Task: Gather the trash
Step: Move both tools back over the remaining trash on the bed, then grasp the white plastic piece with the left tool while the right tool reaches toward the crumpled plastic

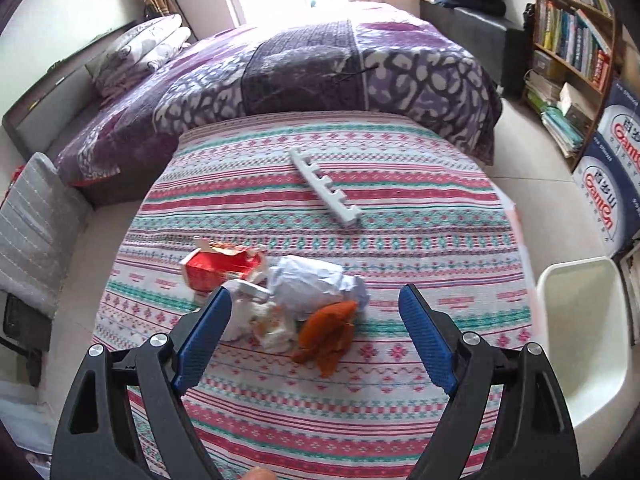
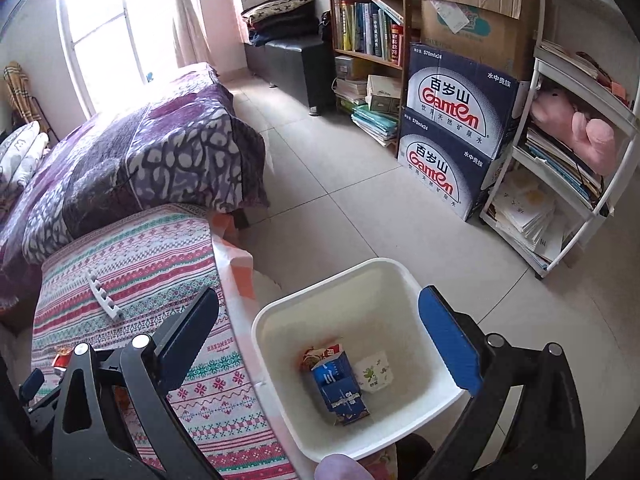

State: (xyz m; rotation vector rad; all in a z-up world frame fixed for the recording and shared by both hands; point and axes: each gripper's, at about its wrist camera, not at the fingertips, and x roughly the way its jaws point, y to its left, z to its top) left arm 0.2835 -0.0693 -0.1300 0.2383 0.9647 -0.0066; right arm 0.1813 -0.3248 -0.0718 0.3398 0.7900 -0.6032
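A pile of trash lies on the striped cloth [image 1: 320, 420]: a red carton [image 1: 218, 266], a crumpled white paper ball [image 1: 316, 282], an orange peel [image 1: 328, 330] and white wrappers [image 1: 272, 326]. My left gripper [image 1: 316, 304] is open just above and in front of the pile, its left finger next to the wrappers. My right gripper [image 2: 320, 308] is open and empty above the white trash bin [image 2: 280, 320], which stands on the floor beside the table. The bin holds a blue carton [image 2: 340, 388], a small white pack [image 2: 374, 372] and a red wrapper.
A white notched plastic strip [image 1: 326, 186] lies further back on the cloth and shows in the right wrist view [image 2: 102, 294] too. A bed with a purple blanket [image 1: 320, 64] is behind. Bookshelves [image 2: 368, 20], Ganten water boxes [image 2: 456, 132] and a white rack [image 2: 572, 152] line the right side.
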